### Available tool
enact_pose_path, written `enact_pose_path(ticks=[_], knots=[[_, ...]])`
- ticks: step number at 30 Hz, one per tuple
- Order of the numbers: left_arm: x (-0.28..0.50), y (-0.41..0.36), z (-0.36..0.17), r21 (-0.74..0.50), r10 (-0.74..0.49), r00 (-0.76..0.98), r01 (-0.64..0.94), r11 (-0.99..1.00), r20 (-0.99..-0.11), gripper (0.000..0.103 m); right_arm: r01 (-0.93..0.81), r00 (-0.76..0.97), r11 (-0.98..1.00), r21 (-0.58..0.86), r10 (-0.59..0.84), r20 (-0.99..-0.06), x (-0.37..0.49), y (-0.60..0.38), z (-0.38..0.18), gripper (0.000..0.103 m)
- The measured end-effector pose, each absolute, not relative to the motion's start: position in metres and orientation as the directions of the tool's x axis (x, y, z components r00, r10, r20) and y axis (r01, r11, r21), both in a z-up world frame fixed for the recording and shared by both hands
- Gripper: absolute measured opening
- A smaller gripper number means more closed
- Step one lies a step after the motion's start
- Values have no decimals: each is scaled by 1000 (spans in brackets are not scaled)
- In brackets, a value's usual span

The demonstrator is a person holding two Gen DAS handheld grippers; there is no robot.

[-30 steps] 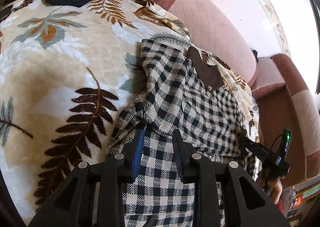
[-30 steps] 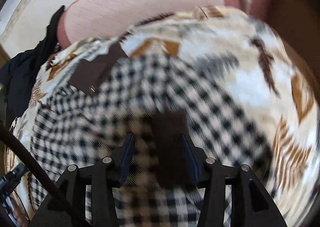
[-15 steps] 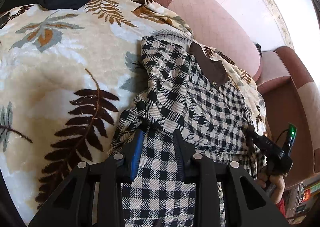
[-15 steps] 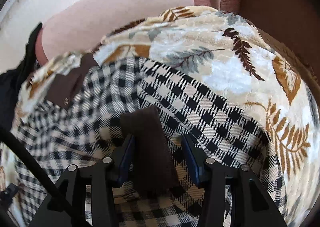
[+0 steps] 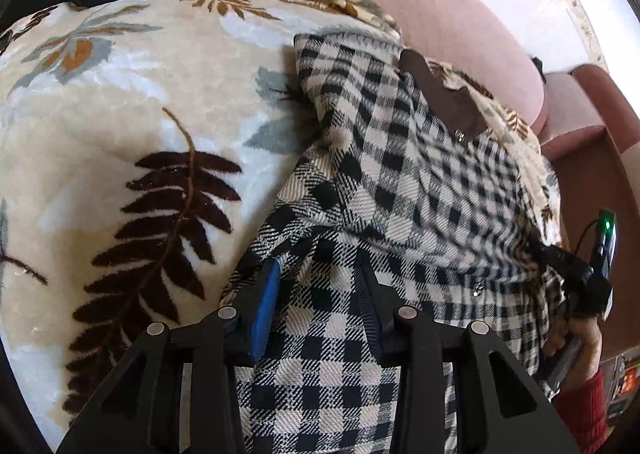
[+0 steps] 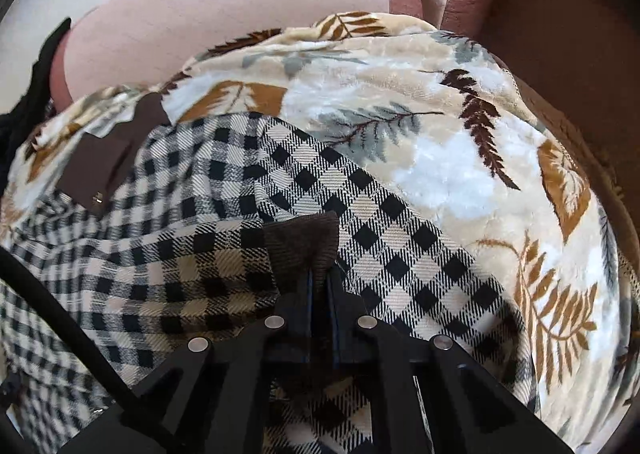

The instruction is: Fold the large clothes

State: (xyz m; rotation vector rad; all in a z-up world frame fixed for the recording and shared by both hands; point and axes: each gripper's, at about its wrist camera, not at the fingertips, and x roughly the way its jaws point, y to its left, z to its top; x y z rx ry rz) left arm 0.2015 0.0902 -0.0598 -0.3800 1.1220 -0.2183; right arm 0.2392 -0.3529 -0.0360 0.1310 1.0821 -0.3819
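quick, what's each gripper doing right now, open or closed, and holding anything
Left gripper: open, fingers straddling the checked shirt, not clamped.
Right gripper: closed on the shirt's brown cuff.

No readable text in either view.

The checked shirt (image 5: 420, 189), the leaf-print blanket (image 5: 120, 101) and the pink sofa (image 6: 224, 5) carry no lettering, labels or numbers; the coloured items at the lower right edge (image 5: 624, 382) of the left wrist view are too small and blurred to read.
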Motion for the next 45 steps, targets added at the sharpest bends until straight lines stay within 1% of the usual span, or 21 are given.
enact_pose_path(ticks=[2,4,8,10,12,14,16,18,19,23,24,27,30,33,35,38,39,40,41,42,45], knots=[[201,88,-60,-389,-349,419,-11,921,-838,37,371,382,923,-105,-255,-888,244,-353,-44,7],[201,87,-60,-378,-343,415,-2,926,-843,38,371,372,924,-92,-239,-897,245,-357,-46,9],[198,87,-57,-368,-338,413,6,930,-846,38,401,414,916,-30,-210,-886,227,-371,-13,17],[194,89,-53,-377,-345,420,8,926,-839,38,415,448,910,-11,-215,-868,205,-383,14,22],[191,89,-48,-385,-353,434,14,923,-829,39,443,468,896,-19,-249,-848,171,-402,45,30],[185,89,-41,-386,-355,459,27,922,-814,39,467,471,884,-22,-270,-840,139,-420,66,34],[177,88,-34,-381,-352,488,42,924,-799,41,483,467,875,-22,-278,-839,110,-433,78,40],[169,87,-29,-372,-346,508,53,927,-789,42,480,453,877,-14,-261,-852,76,-443,83,51],[163,85,-27,-368,-345,517,61,928,-784,43,470,446,883,-8,-245,-861,63,-445,81,52],[139,75,-24,-372,-362,528,91,924,-768,47,354,414,935,24,-133,-900,6,-429,60,54],[132,71,-26,-370,-366,527,102,923,-767,47,325,409,945,27,-115,-905,-2,-422,54,56],[109,56,-34,-350,-367,510,133,927,-778,47,237,405,971,27,-73,-911,-33,-399,39,57],[84,40,-35,-324,-365,508,171,930,-780,47,154,433,988,-14,-81,-898,-51,-372,27,59],[57,25,-34,-315,-384,505,219,923,-773,47,60,474,992,-113,-128,-871,-58,-343,20,63],[42,18,-32,-314,-393,500,238,919,-771,47,8,485,987,-163,-147,-862,-59,-330,14,64],[29,16,-31,-322,-399,491,237,917,-775,47,-35,480,963,-269,-220,-849,-58,-319,3,63],[26,15,-30,-322,-398,487,236,917,-778,47,-43,471,953,-301,-246,-847,-58,-318,-1,42],[25,14,-29,-317,-394,486,236,919,-780,47,-46,461,956,-290,-237,-855,-58,-322,-3,26],[23,13,-28,-308,-388,489,238,921,-782,47,-32,461,966,-258,-215,-861,-59,-328,-1,13],[21,13,-25,-297,-380,494,240,924,-782,47,-10,475,974,-227,-195,-858,-60,-335,4,9],[17,15,-18,-291,-376,505,242,926,-777,47,111,535,989,-94,-139,-833,-65,-372,28,9]])
